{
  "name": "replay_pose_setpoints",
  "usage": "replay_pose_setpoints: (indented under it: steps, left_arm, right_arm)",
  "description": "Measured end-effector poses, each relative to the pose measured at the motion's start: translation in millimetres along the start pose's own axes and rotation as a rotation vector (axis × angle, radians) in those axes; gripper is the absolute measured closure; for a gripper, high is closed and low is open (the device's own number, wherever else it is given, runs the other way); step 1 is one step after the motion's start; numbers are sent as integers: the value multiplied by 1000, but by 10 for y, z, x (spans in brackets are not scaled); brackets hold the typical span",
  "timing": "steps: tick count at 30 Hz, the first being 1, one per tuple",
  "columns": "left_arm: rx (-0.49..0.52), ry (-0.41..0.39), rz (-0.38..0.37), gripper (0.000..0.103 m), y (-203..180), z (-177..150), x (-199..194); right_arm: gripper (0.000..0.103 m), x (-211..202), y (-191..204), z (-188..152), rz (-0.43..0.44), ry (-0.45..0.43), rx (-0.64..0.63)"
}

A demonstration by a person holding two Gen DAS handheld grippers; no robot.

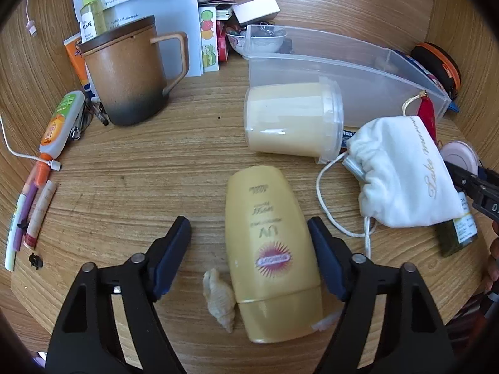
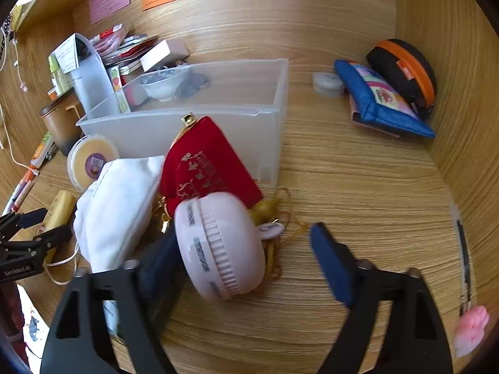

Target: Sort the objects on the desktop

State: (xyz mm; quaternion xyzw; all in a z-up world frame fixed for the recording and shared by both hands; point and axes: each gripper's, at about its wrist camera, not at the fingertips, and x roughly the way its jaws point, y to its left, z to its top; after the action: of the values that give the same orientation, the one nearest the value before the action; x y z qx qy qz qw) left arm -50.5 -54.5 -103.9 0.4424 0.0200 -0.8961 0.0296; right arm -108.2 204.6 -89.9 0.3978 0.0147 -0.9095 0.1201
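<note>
My left gripper [image 1: 249,243] is open, its jaws either side of a yellow sunscreen tube [image 1: 271,249] lying on the wooden desk; the right pad [image 1: 326,258] is close to the tube. A small shell [image 1: 220,299] lies beside the tube's cap. My right gripper [image 2: 246,258] is open around a pink round case [image 2: 221,246], which stands tilted on its edge against the left pad. A white pouch [image 2: 118,205] and a red pouch [image 2: 205,168] lie behind it. A clear plastic bin [image 2: 237,124] stands further back.
A brown mug [image 1: 131,74], a lying yellow-filled jar [image 1: 290,118], pens [image 1: 31,212] and a glue bottle [image 1: 59,124] surround the left side. A blue pouch [image 2: 380,103] and an orange-black case [image 2: 405,71] sit at the back right. A pink eraser [image 2: 471,330] lies near the right edge.
</note>
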Motion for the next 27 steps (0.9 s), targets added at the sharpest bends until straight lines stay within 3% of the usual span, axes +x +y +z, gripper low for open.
replay_pose_setpoints:
  steps: [4,12,14,16,18,23,27]
  left_arm:
    - [-7,-13,-27,54,47,86,23]
    - [-47,-26,-75,57,147,144,26]
    - [-47,-49,-68,62,155,158,-40]
    - [-41,-76,-61,74,158,189,-128]
    - [-38,-88,-68,77,169,226,-180]
    - [-32,-71,-64,77,236,248,-164]
    - [-23,-26,-13,77,357,206,-83]
  right_arm:
    - [48,10,-15,-20,23,0,21]
    - [48,-203,-49,41,39,-75,58]
    - [48,-247,-44,68,40,-86,60]
    - [48,-290,-39,98,47,-98,61]
    - [48,-323,-43,120,54,-108,61]
    - [48,-380,-8,152,67,-122,54]
    - [48,-453,61,117,77,-135,34]
